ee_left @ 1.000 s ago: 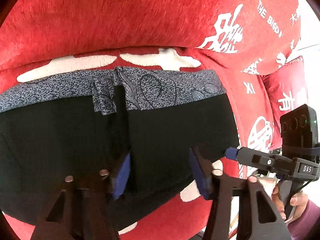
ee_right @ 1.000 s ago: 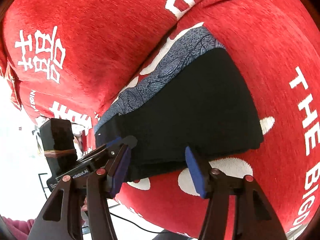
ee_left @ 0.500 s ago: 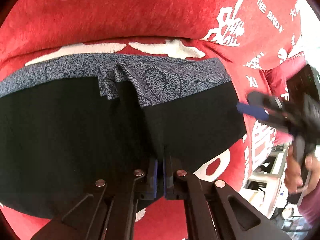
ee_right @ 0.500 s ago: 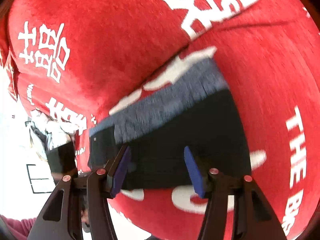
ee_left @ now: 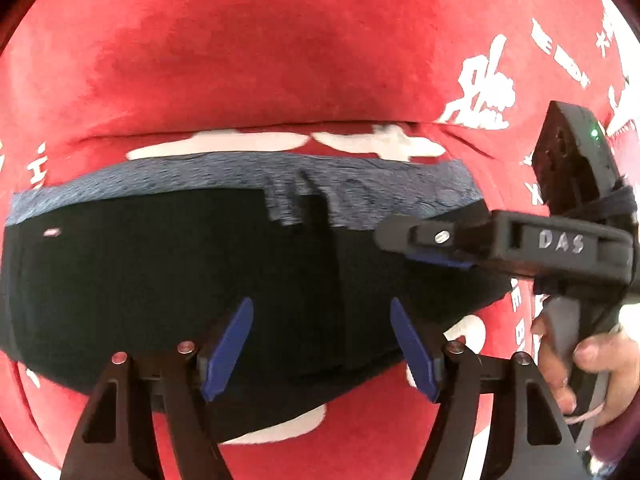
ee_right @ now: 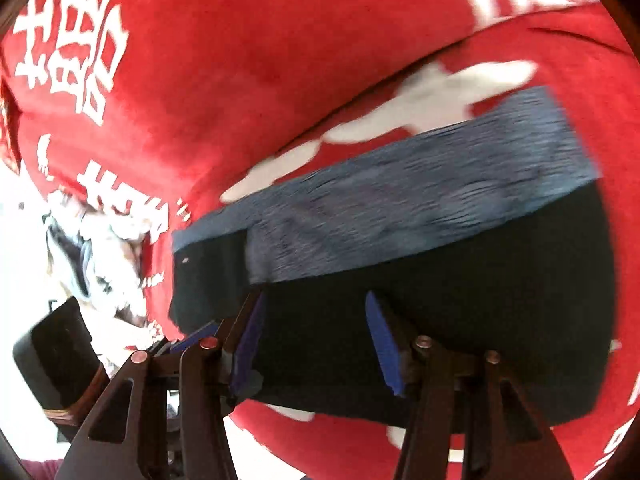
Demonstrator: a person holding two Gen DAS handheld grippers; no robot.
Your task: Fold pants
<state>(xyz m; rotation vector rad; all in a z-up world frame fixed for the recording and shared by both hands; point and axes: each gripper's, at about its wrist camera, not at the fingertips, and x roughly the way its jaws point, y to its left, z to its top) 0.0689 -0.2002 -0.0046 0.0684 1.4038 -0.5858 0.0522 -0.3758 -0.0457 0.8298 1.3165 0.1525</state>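
Left wrist view: folded black pants with a grey-blue patterned waistband [ee_left: 208,280] lie flat on a red plush sofa cover printed with white characters [ee_left: 260,60], on the seat, with the waistband along the crease below the backrest. The left gripper [ee_left: 320,340] has its blue-padded fingers spread wide, released, over the near edge of the fabric and holding nothing. Bare red seat shows only in a thin strip below the near hem and at the right corner. The right gripper [ee_left: 436,254] reaches in from the right over the pants' right end; from here I cannot tell how its fingers stand. The waistband is blurred, and the pants' left end is cut off by the frame edge

Right wrist view: the right gripper [ee_right: 316,340] is spread apart over the black cloth [ee_right: 480,320], gripping nothing. Red seat [ee_right: 540,60] lies free beyond the waistband. A black device at lower left is partly hidden behind the fingers and the whole picture is smeared
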